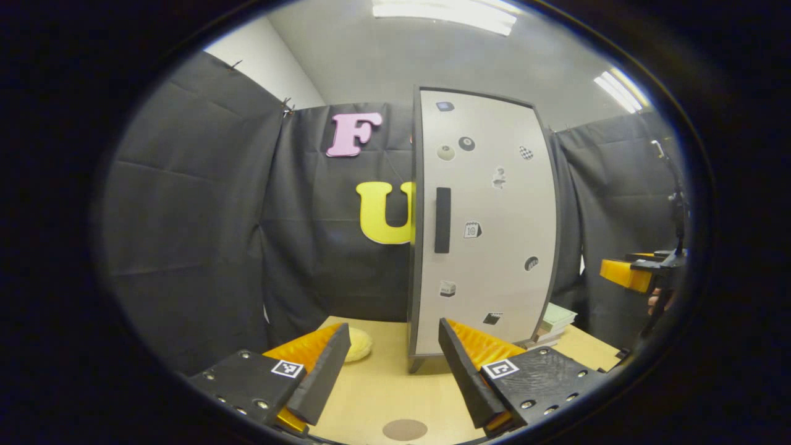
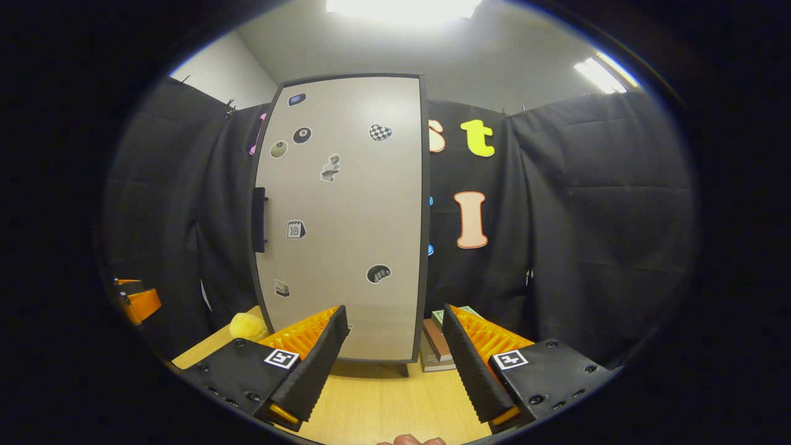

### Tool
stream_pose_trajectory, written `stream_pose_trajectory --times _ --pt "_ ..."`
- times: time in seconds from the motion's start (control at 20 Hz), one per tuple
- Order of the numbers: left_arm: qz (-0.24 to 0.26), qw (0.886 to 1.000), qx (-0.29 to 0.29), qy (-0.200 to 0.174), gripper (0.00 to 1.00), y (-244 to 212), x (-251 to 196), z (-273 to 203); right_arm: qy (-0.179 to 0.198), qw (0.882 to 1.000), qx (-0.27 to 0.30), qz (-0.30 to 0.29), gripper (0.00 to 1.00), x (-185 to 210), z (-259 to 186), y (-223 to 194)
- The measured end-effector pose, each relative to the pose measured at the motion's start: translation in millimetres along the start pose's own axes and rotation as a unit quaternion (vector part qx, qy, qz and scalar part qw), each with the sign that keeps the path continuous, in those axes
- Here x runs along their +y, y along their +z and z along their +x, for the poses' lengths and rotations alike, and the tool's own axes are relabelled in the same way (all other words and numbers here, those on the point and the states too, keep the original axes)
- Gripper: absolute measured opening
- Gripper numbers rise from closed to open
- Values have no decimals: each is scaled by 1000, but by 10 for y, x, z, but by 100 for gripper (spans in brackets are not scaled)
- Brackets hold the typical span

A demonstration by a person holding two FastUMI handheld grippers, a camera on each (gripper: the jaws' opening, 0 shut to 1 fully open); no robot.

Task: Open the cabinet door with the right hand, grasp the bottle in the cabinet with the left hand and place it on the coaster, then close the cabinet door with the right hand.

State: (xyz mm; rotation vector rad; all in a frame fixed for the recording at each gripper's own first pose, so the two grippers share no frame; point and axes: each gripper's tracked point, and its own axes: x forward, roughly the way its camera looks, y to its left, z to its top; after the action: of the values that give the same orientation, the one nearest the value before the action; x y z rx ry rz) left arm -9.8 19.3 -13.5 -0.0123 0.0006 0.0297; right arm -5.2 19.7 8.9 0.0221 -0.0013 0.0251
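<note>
A tall cabinet stands on the wooden table with its light grey door [image 1: 488, 228] [image 2: 346, 216] shut; stickers dot the door, and a dark vertical handle [image 1: 442, 220] [image 2: 259, 219] sits at its left edge. The bottle is hidden behind the door. A round brown coaster [image 1: 404, 429] lies on the table just before my left gripper [image 1: 390, 361], which is open and holds nothing. My right gripper [image 2: 393, 349] is open too, short of the door's lower part. In the left gripper view the right gripper [image 1: 636, 272] hangs at the far right.
A yellow fluffy ball [image 1: 359, 343] [image 2: 247, 326] lies left of the cabinet's foot. A stack of books [image 2: 442, 343] [image 1: 553, 324] rests on the table to the cabinet's right. Black cloth walls close in the booth. The wooden table [image 2: 383, 402] stretches in front.
</note>
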Motion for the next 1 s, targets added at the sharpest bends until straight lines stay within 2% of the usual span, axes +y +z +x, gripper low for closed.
stream_pose_trajectory --times 0.3,0.4,0.55,0.7,1.0 --pt "13 1000 11 16 86 -144 156 -27 28 1000 -9 -6 98 244 192 232" --pt "8 1000 10 26 89 -145 218 -65 30 999 -10 -16 98 342 290 306" --pt "-19 999 3 37 89 -151 297 -104 57 998 -19 -14 98 648 443 458" --pt "-21 998 9 56 89 -243 475 -134 84 996 -32 -10 97 962 624 657" --pt "-22 995 26 95 86 -398 887 -225 94 993 -60 -26 98 1416 960 1034"
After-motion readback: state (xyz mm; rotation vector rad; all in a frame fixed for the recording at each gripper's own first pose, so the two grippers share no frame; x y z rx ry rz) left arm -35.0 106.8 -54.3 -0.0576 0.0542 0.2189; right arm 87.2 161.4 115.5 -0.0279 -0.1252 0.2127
